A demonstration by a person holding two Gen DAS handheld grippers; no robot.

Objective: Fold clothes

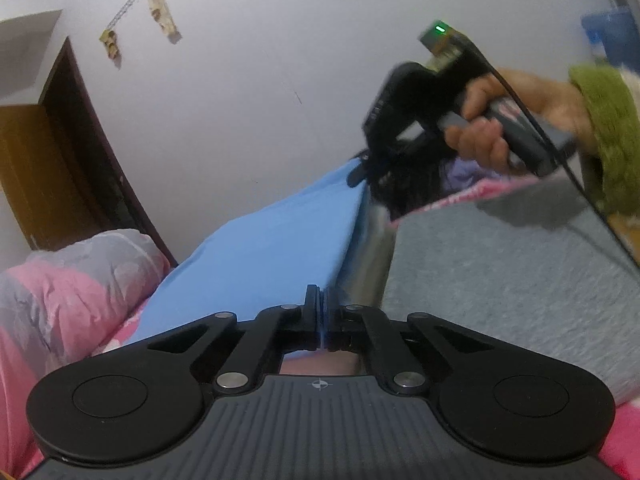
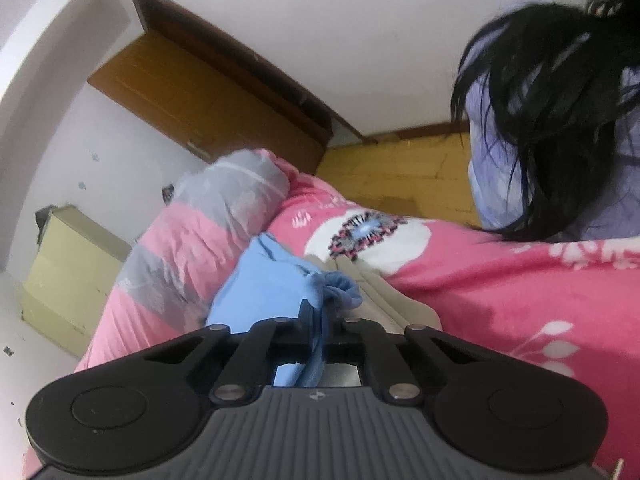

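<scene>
Blue garment lies on the bed, pulled into a taut edge between both grippers. Left gripper has its fingers fully closed, pinching the near end of that edge. Right gripper is closed on the bunched far end. Long axis runs near-left to far-right in the left wrist view. Both point slightly downward, each holding one end. A grey cloth is to the right, possibly another layer. Next fold turns on carrying this held edge across.
</scene>
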